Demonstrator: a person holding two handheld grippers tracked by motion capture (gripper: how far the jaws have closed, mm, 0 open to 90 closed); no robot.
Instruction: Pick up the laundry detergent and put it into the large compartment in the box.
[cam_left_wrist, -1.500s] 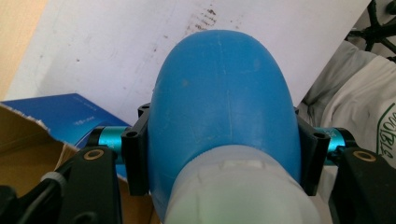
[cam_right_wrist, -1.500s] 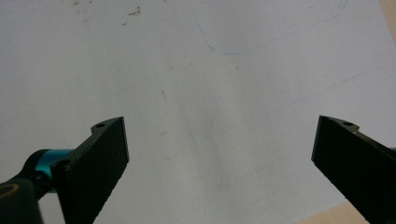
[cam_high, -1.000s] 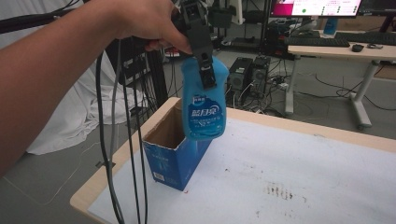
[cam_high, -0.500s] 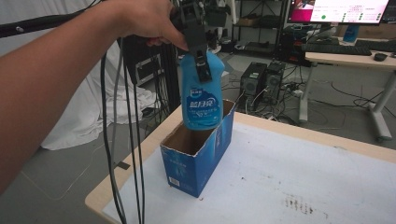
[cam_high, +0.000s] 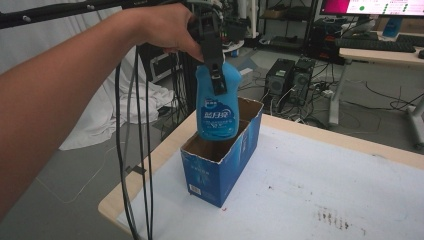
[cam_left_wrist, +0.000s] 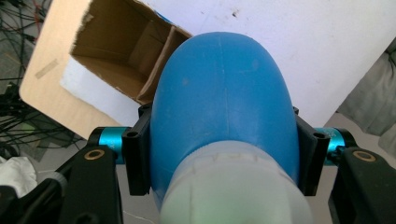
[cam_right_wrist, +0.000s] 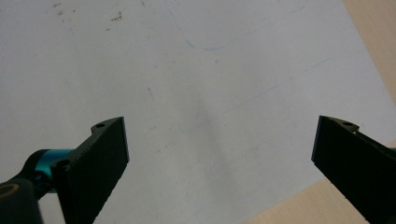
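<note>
My left hand (cam_high: 167, 27) holds my left claw (cam_high: 212, 47) up high, with black cables (cam_high: 132, 150) hanging below it. The claw squeezes tight on a blue plastic bottle (cam_high: 216, 107) with a white cap, one black jaw on each side. The bottle hangs straight up, its bottom just inside the open blue cardboard box (cam_high: 220, 165). The box stands at the 9 o'clock side of the white table top (cam_high: 320, 190). My right claw (cam_right_wrist: 219, 154) is wide open above the bare white top, holding nothing.
</note>
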